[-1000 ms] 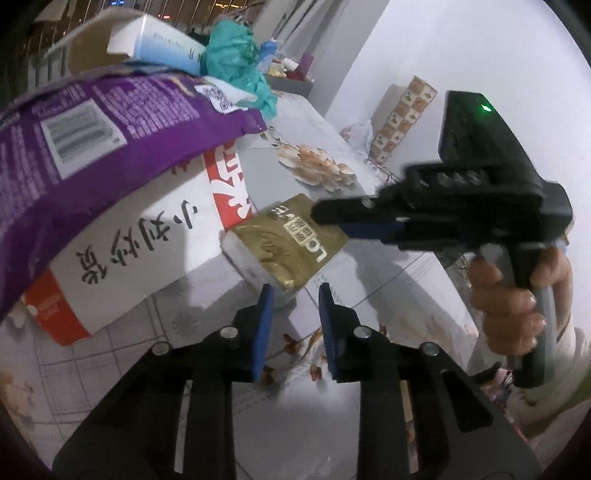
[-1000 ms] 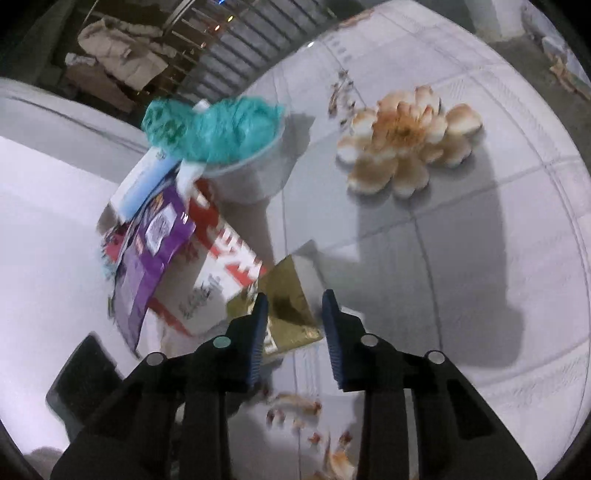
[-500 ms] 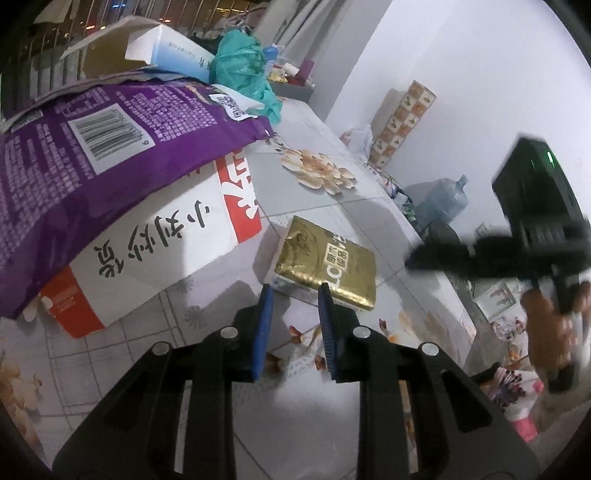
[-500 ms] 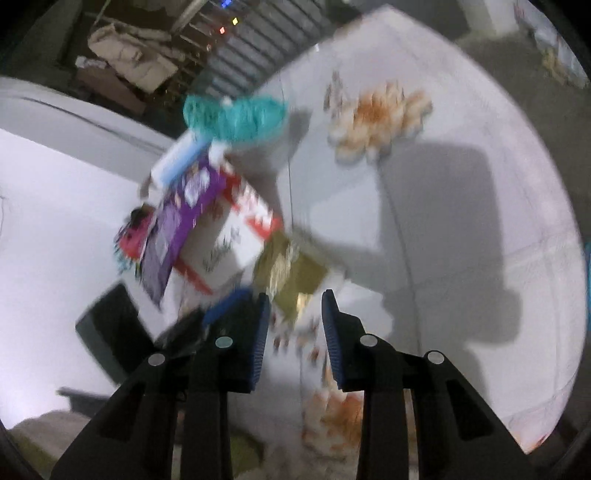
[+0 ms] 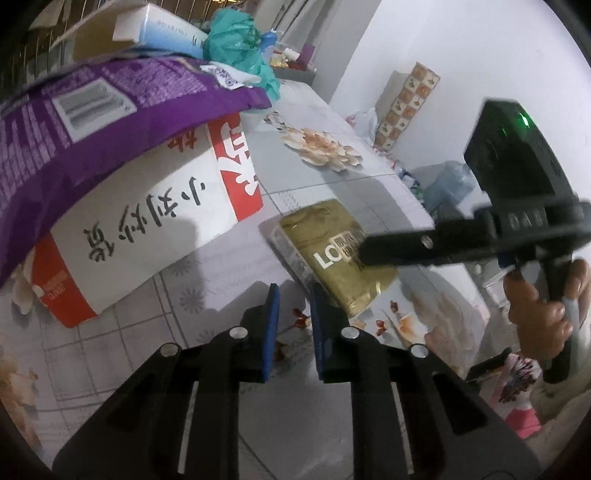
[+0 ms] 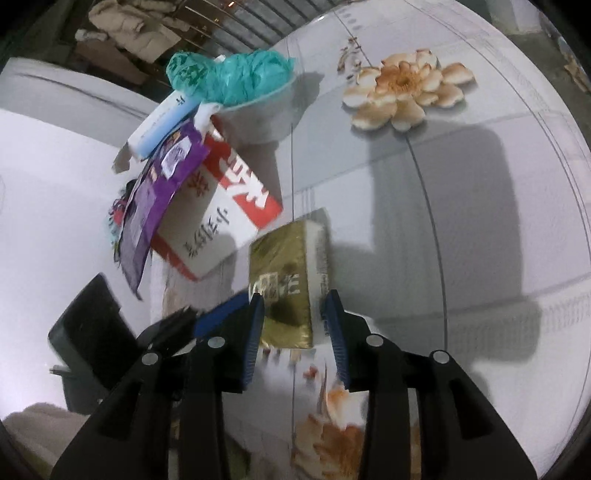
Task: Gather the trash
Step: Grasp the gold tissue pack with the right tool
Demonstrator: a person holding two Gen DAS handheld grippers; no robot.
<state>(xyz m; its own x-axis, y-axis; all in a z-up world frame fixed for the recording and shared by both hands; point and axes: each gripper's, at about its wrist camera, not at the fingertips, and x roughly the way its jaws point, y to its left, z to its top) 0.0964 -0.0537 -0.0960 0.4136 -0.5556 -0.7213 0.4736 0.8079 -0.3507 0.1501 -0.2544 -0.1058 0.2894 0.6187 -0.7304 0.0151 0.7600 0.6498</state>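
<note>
In the left wrist view, our left gripper (image 5: pixel 293 310) hangs low over the flower-printed table (image 5: pixel 229 369), its blue fingers (image 5: pixel 271 332) set narrowly apart with nothing between them. Just beyond those fingertips lies the gold packet (image 5: pixel 332 258), flat on the table. To the left of the gold packet sits a red-and-white carton (image 5: pixel 147 229) with black characters, and a purple bag (image 5: pixel 85 122) drapes over that carton's top. Farther behind the carton we see a teal plastic bag (image 5: pixel 236 48) and a pale blue-and-white box (image 5: pixel 159 29). From the right of the gold packet our right gripper (image 5: pixel 373 251) reaches in, its dark finger crossing over the packet's printed face; the hand (image 5: pixel 543 306) grips its handle.

In the right wrist view, our right gripper (image 6: pixel 295 325) straddles the near end of the gold packet (image 6: pixel 284 266), one blue finger (image 6: pixel 255 332) on each side, spread moderately wide; whether the pads touch the packet's sides we cannot tell. The carton (image 6: pixel 218 221) lies just left of the packet, the purple bag (image 6: pixel 155 199) hanging over its far side. Beyond the carton stands a grey bowl (image 6: pixel 258 118) stuffed with the teal plastic bag (image 6: pixel 229 74). The left gripper's blue tips (image 6: pixel 218 317) show just left of the packet.
</note>
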